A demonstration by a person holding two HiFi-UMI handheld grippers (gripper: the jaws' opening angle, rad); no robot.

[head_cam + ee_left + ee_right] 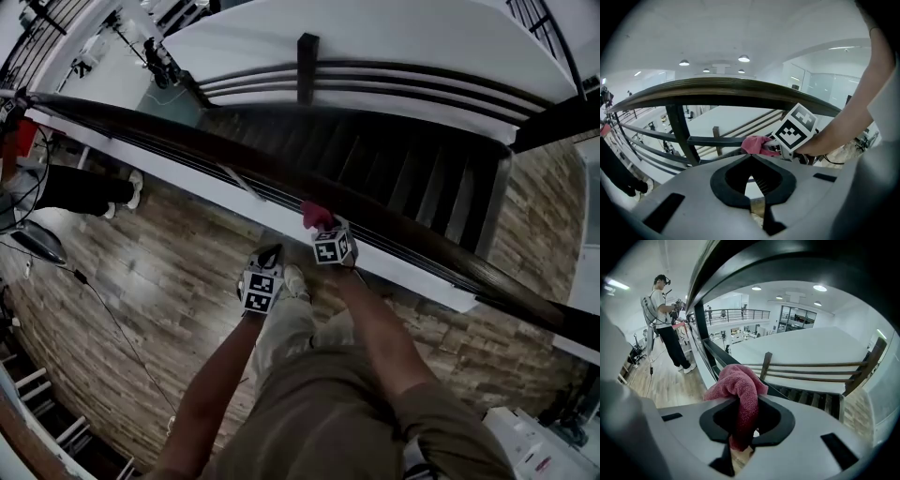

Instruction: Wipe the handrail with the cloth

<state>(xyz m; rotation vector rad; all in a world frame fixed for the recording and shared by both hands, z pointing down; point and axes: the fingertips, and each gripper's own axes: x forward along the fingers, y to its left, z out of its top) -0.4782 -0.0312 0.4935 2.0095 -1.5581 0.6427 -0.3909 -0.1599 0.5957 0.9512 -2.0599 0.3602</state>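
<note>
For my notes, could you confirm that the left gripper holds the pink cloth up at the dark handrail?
Not quite: the right gripper holds the pink cloth up at the dark handrail, as the right gripper view shows.

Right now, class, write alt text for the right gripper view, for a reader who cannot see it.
The right gripper is shut on a pink cloth, with the dark handrail arcing close overhead. Beyond, stairs descend at right, and a person stands on the wood floor at left.
</note>
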